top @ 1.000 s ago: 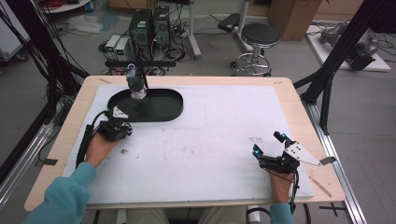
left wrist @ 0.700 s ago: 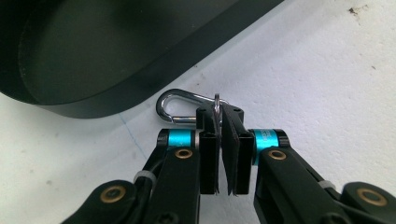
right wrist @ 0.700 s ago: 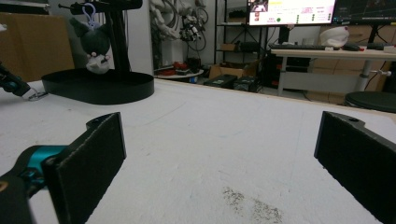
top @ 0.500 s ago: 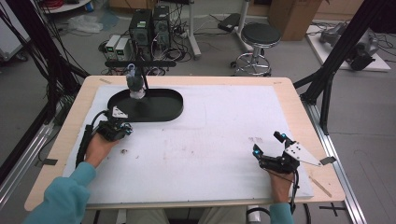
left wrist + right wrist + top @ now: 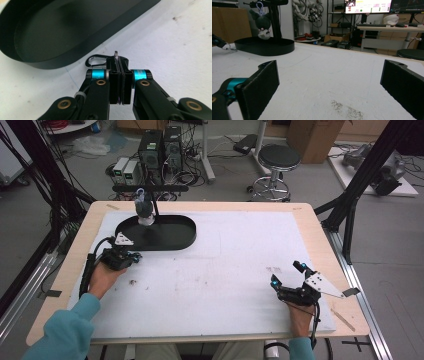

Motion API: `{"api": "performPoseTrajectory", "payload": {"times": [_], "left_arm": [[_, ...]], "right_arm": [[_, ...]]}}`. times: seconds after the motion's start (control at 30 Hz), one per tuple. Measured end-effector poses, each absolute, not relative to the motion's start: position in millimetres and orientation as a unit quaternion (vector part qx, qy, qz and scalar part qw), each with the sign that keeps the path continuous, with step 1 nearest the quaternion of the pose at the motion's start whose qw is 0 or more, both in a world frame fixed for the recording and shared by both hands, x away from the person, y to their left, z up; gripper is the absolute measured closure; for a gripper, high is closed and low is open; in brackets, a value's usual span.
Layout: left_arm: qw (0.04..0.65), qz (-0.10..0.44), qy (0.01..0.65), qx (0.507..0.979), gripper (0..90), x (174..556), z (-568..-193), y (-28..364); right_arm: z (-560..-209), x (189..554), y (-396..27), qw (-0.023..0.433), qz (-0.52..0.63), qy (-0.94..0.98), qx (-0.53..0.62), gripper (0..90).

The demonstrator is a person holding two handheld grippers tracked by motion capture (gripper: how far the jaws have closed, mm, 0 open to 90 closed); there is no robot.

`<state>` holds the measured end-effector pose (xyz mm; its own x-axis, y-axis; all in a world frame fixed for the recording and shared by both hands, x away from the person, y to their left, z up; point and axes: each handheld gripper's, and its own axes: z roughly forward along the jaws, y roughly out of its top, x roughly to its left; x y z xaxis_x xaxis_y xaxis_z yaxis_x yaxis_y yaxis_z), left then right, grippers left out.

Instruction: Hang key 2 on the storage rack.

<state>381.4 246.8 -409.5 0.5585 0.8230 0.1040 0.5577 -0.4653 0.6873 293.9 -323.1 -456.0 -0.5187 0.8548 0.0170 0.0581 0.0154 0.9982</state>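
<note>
In the left gripper view the closed jaws cover most of a thin metal ring (image 5: 116, 54); just its top edge shows above them. The clasp (image 5: 96, 60) beside it is half hidden behind the left jaw. The tray (image 5: 62, 32) is cut off by the top and left edges. In the high view the ring is too small to tell at the left gripper (image 5: 131, 258). The toy (image 5: 262, 26) looks blurred in the right gripper view.

Honestly couldn't read a single thing. The monitor (image 5: 367, 6) way behind my table had some lines of text on it, but it was far too small and blurry to make out. No labels, brands or numbers I could read anywhere else either.
</note>
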Motion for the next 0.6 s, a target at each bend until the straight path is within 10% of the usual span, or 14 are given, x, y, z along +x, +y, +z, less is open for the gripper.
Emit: {"api": "performPoseTrajectory", "payload": {"times": [0.6], "left_arm": [[0.404,0.216,0.378,0.804,88.3,386,-344,247]], "right_arm": [[-456,294,-323,0.331,0.602,0.630,0.362,1.2]]}}
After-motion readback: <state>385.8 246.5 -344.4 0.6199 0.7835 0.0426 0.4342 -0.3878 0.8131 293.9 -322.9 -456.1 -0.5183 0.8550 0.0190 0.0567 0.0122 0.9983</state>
